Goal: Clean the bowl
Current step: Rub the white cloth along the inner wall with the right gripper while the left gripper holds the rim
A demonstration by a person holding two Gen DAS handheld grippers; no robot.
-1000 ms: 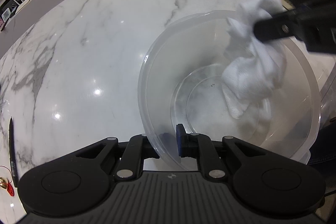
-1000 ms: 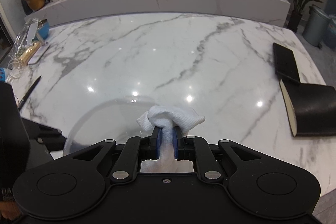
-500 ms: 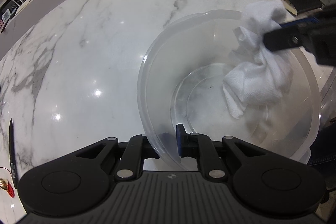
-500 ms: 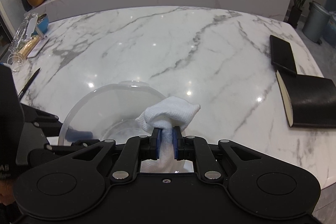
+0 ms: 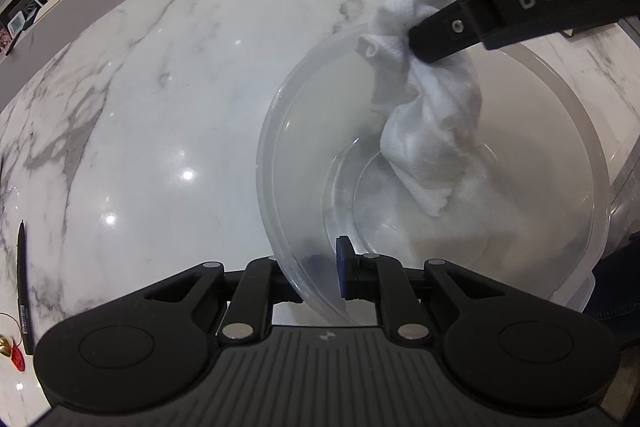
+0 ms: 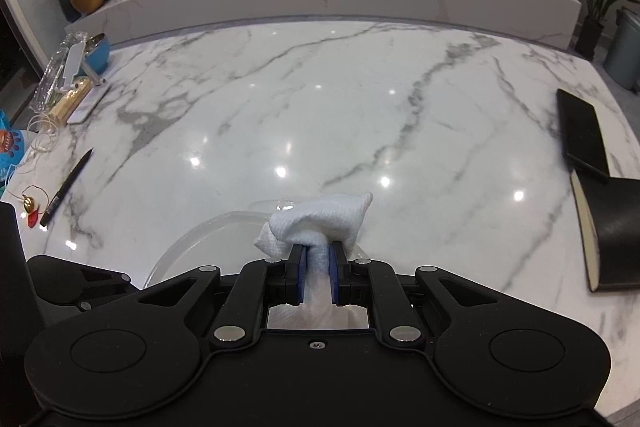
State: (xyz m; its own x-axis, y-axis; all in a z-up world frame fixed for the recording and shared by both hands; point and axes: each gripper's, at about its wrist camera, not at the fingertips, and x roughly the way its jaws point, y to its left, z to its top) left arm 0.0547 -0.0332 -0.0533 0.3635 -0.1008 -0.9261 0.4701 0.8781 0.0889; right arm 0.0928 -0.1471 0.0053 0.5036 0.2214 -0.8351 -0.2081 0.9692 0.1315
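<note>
One bowl (image 5: pixel 560 131), one cloth (image 5: pixel 432 123), two notebooks (image 6: pixel 582 135), one pen (image 6: pixel 66 187).

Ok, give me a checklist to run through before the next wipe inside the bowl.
1. Left hand-held gripper clamped on the bowl rim, one finger inside, one outside: ok.
2. Right hand-held gripper shut on the white cloth: ok.
3. Cloth hanging down inside the bowl: ok.
4. Cloth touching the bowl's bottom: cannot tell.
5. Dirt left inside the bowl: cannot tell; the wall is clear and glossy.
6. Pen and black notebooks lying apart from the bowl: ok.
</note>
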